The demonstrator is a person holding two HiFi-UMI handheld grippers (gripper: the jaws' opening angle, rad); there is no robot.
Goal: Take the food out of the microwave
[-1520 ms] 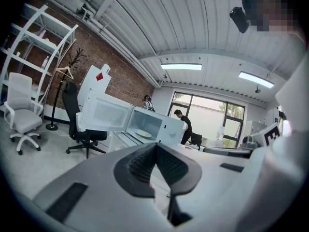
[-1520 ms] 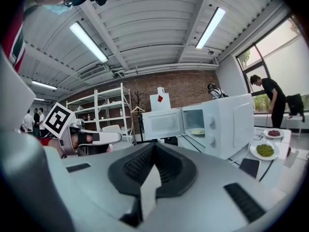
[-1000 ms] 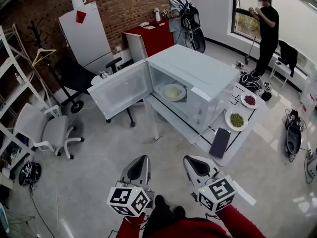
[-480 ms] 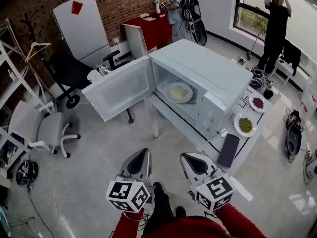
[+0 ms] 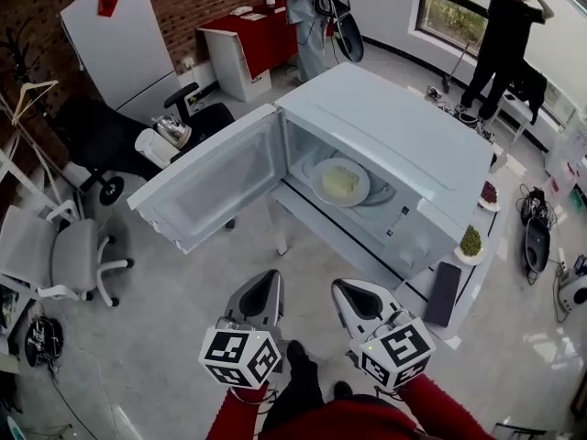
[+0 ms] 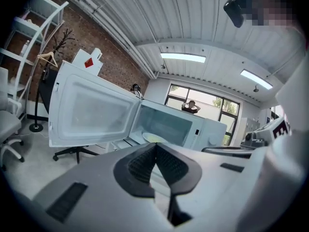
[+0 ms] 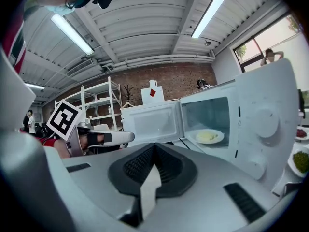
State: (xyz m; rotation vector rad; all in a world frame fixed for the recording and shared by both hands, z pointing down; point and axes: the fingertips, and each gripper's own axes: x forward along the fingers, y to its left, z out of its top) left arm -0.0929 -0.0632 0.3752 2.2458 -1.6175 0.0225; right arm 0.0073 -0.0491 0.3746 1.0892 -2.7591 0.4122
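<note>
while left gripper and right gripper hang closed, empty, short of the microwave, the plate of food sits mid-cavity; pinching its seemingly shallow rim one-sided could tip it.

Table carries microwave, green-food plate, red-food plate, phone.

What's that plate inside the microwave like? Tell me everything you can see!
It is a round white plate with a flat heap of pale yellow food in its middle. It looks smooth, maybe china or plastic. It lies flat inside the big white box-shaped microwave, near the middle of the opening. The microwave's white door is swung wide open, so the plate shows clearly. Only the food and the microwave touch it.
</note>
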